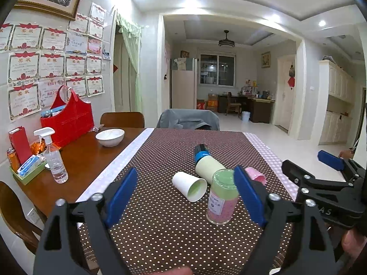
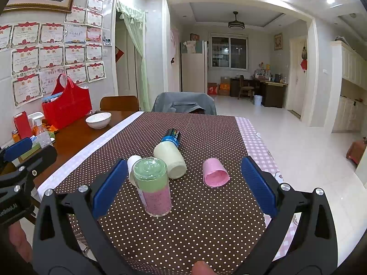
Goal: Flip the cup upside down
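A clear cup (image 1: 222, 197) with a green upper band and pink lower band stands upside down on the dotted brown cloth; it also shows in the right wrist view (image 2: 153, 186). A white paper cup (image 1: 190, 186) (image 2: 133, 163) lies on its side. A pink cup (image 2: 215, 172) (image 1: 255, 175) lies on its side. A cream bottle with a blue-black cap (image 1: 206, 162) (image 2: 170, 153) lies between them. My left gripper (image 1: 185, 197) is open and empty, with the clear cup just inside its right finger. My right gripper (image 2: 183, 188) is open and empty, with the cups ahead between its fingers.
The dotted cloth (image 2: 195, 217) covers a wooden table (image 1: 91, 160). A white bowl (image 1: 110, 137), spray bottle (image 1: 54, 158), red bag (image 1: 68, 119) and green tray of packets (image 1: 27, 169) stand at the left. Chairs (image 1: 188, 119) stand at the far edge.
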The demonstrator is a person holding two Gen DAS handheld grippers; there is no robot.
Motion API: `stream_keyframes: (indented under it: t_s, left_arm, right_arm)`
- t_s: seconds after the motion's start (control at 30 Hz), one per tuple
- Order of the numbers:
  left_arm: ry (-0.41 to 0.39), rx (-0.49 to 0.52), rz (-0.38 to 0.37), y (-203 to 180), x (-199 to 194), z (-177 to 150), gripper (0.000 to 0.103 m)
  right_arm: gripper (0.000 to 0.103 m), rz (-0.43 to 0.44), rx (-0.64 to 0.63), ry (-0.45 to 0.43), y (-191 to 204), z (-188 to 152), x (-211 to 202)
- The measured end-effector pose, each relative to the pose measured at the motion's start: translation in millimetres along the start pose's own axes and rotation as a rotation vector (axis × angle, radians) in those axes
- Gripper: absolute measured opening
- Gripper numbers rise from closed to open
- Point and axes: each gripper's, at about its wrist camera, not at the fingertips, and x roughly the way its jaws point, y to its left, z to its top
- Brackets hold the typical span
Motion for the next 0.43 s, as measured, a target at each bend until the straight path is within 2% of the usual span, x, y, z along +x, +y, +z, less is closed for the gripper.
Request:
stream_keyframes:
  t_s: [0.1,0.43]
  left_arm:
    - [-0.044,-0.005,-0.014,2.0,-5.4,0.9,0.094]
    - [-0.014,-0.018,-0.010,3.8,0.4,1.5,0.094]
  right_arm:
    - [0.097,0.001,0.001,0.001,0.1,0.0,0.9]
    - [0.097,0.006,0.005,0.006,-0.2,-1.5,2.0]
